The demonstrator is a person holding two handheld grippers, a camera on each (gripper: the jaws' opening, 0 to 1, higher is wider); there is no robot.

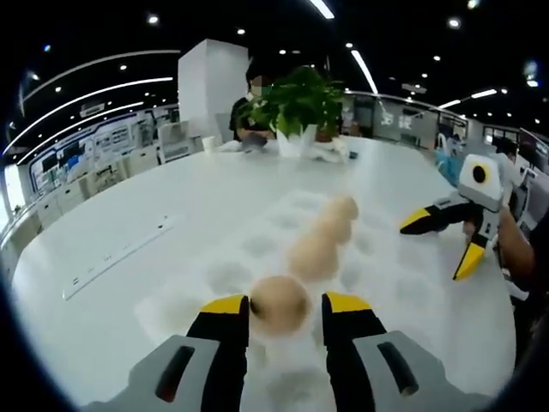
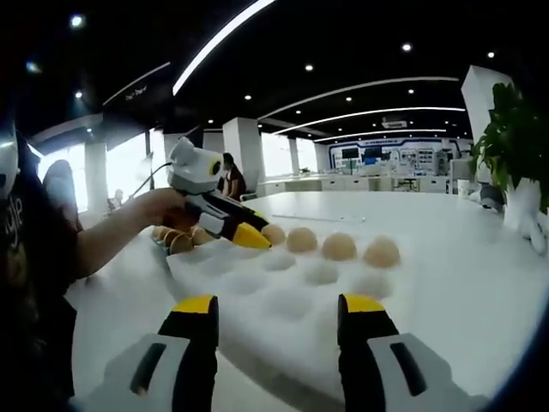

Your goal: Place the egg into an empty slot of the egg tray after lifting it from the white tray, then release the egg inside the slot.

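A tan egg (image 1: 279, 305) sits between the yellow tips of my left gripper (image 1: 286, 305), which is shut on it, low over the near end of the white egg tray (image 1: 214, 279). Three more eggs (image 1: 330, 232) stand in a row in slots beyond it. My right gripper (image 1: 433, 253) hovers open at the tray's right side. In the right gripper view, my right gripper (image 2: 280, 305) is open with nothing in it above the egg tray (image 2: 300, 300), and my left gripper (image 2: 253, 233) holds the egg (image 2: 273, 233) at the end of the egg row (image 2: 340, 247).
Several brown eggs (image 2: 176, 240) lie behind the person's hand (image 2: 159, 210) at the left. A potted plant (image 1: 296, 107) stands at the far end of the white table (image 1: 129, 206), with a seated person behind it. A long flat strip (image 1: 120, 257) lies on the table's left.
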